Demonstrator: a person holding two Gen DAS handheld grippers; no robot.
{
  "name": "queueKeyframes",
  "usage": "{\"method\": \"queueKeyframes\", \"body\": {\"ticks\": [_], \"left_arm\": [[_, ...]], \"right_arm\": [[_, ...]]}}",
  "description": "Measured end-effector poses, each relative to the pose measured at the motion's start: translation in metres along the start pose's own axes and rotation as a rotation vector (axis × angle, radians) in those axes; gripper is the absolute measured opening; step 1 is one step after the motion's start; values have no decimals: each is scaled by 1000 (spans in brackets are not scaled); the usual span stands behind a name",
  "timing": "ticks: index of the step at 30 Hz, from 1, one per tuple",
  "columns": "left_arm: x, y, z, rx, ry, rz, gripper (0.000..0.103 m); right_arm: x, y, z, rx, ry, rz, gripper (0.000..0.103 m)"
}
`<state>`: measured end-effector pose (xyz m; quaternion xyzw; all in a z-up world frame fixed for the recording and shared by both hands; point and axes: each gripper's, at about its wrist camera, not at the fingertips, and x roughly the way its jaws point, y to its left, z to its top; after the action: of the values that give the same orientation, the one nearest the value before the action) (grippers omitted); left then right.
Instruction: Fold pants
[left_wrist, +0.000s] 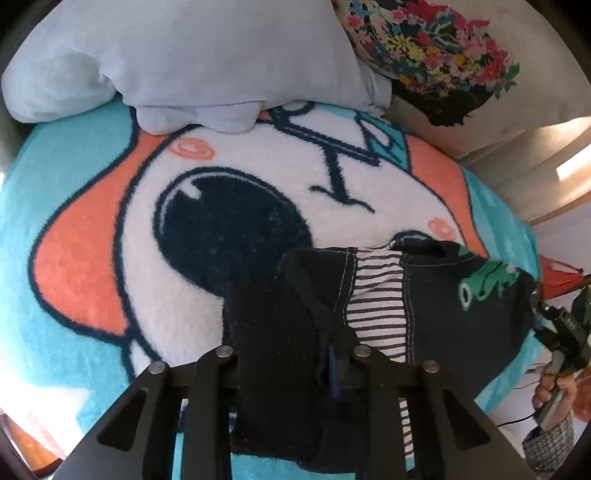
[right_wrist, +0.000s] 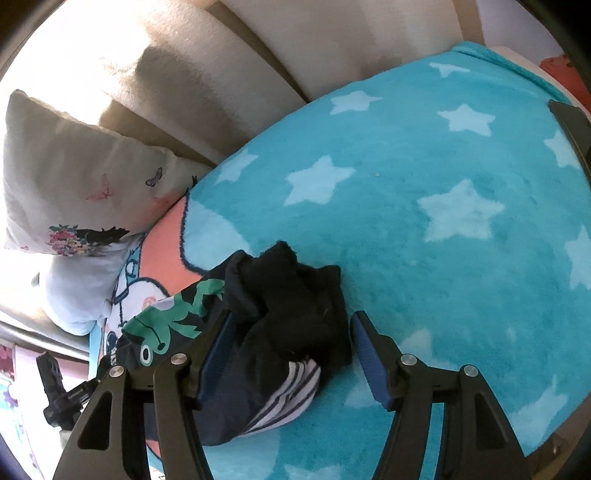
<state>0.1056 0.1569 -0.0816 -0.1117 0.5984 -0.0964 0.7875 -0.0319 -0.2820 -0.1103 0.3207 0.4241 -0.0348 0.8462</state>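
Observation:
Small dark navy pants (left_wrist: 436, 295), with a striped white lining and a green frog print, lie bunched on a fleece blanket (left_wrist: 92, 206). In the left wrist view my left gripper (left_wrist: 288, 369) is shut on a thick black fold of the pants. The cloth drapes over its fingers and only a strip of a blue pad (left_wrist: 334, 373) shows. In the right wrist view my right gripper (right_wrist: 291, 354) stands open around the pants' black end (right_wrist: 295, 314). The left pad lies against the cloth and the right pad is clear of it.
The blanket is teal with pale stars (right_wrist: 461, 214) and a large cartoon print. A pale blue pillow (left_wrist: 192, 62) and a floral cushion (left_wrist: 443, 51) lie at its far edge, against beige sofa cushions (right_wrist: 221, 74). A hand (left_wrist: 554, 395) shows at the right edge.

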Motion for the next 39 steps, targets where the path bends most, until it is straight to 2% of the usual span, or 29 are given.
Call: {"method": "queueKeyframes", "body": {"ticks": [7, 10, 11, 12, 13, 15, 18, 20, 22, 27, 29, 31, 33, 36, 39], "left_arm": [[1, -2, 6, 4, 4, 64, 25], [4, 0, 5, -1, -3, 70, 25], [4, 0, 5, -3, -6, 69, 25], [4, 0, 5, -6, -9, 68, 25], [4, 1, 5, -11, -8, 63, 26], [1, 5, 6, -36, -7, 36, 27], [-9, 20, 5, -94, -2, -44, 28], [-25, 32, 4, -128, -29, -87, 34], [-42, 42, 2, -145, -70, -80, 39], [-77, 73, 6, -233, -164, -12, 39], [-89, 77, 8, -261, -190, -14, 39], [-96, 58, 10, -215, -204, -34, 39], [-96, 26, 12, -126, -200, -63, 41], [-79, -21, 15, -24, -157, -127, 42], [-51, -62, 14, 88, -96, -106, 42]], "right_arm": [[24, 4, 3, -33, 25, -33, 70], [26, 6, 4, -23, -10, -28, 74], [26, 6, 5, -15, -9, -23, 72], [27, 6, 6, -3, -1, -2, 53], [29, 5, 7, 16, 22, 39, 27], [33, 2, 7, 61, 56, 95, 27], [25, -1, 6, 97, 37, 108, 24], [19, -4, 6, 117, 27, 106, 24], [14, -6, 6, 117, 20, 93, 23], [15, -3, 4, 116, 18, 73, 23], [17, -3, 4, 123, 18, 71, 23], [18, -3, 4, 125, 20, 71, 23], [17, -4, 4, 128, 20, 73, 23], [16, -5, 5, 134, 17, 77, 23], [16, -7, 6, 135, 19, 75, 23]]}}
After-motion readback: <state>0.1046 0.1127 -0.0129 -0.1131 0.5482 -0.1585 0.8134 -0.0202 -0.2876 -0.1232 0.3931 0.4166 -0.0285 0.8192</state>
